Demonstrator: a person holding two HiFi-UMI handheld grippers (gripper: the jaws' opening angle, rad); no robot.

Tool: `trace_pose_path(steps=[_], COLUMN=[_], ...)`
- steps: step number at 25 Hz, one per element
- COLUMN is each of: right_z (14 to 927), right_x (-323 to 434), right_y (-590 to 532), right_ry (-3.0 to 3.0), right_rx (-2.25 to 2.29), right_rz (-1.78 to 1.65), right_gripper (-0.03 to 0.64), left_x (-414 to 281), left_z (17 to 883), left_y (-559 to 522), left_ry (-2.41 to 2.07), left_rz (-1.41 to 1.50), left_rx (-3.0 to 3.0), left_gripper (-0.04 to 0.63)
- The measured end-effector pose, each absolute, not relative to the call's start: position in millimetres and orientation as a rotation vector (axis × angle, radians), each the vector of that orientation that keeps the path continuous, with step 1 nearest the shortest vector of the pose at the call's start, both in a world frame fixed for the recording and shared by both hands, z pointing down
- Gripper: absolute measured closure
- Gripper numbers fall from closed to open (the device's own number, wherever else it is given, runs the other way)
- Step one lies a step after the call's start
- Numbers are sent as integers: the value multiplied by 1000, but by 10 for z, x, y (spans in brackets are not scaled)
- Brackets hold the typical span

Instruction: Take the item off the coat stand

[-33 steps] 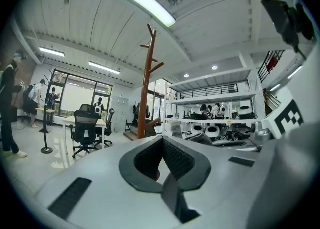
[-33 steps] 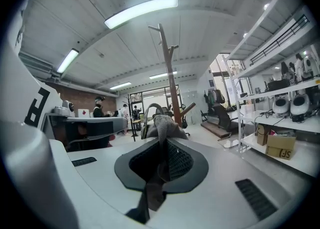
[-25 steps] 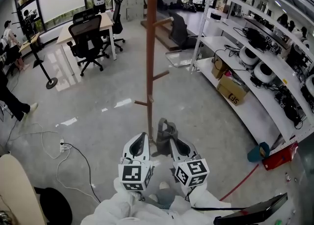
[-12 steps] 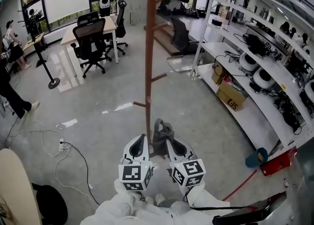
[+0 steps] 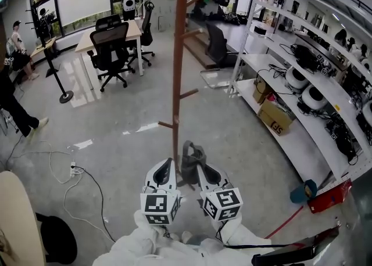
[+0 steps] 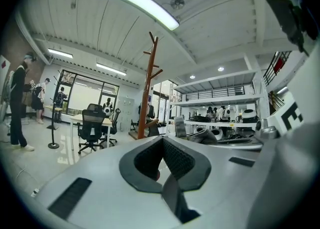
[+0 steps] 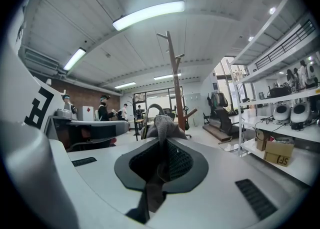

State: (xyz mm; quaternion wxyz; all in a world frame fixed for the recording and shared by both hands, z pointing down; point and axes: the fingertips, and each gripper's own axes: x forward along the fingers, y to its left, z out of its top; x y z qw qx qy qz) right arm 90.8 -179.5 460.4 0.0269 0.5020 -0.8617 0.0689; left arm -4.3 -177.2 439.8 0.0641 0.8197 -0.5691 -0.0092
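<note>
Grey fabric item (image 5: 192, 153) is hanging clear of the coat stand (image 5: 178, 56), whose visible pegs are showing bare; right gripper (image 5: 199, 169) is clamping it tight, near the stand's foot; left gripper (image 5: 167, 167) is sitting closed on nothing; removal is looking done, with only a set-down possibly left.

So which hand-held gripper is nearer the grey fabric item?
Right: the right hand-held gripper clamps the grey fabric item; the left hand-held gripper sits beside it, empty.

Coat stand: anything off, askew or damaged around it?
Nothing damaged. The coat stand stands upright, its visible pegs bare; the grey cloth is pinched in the right gripper. Only a loose cable sprawls across the floor.
</note>
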Motion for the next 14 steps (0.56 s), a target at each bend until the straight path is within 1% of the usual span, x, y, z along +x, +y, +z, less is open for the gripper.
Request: trace_pose_path(steps=[14], right_z=[4604], right_x=[903], right_y=[-1814], right_ry=[-2662], right_rx=[1564], right_rz=[206], right_gripper=[594], left_x=[-52], left_z=[4373], left_y=[-1779], left_ry=[-1726], left_rz=[-23], left_rx=[2489], left_gripper=[607])
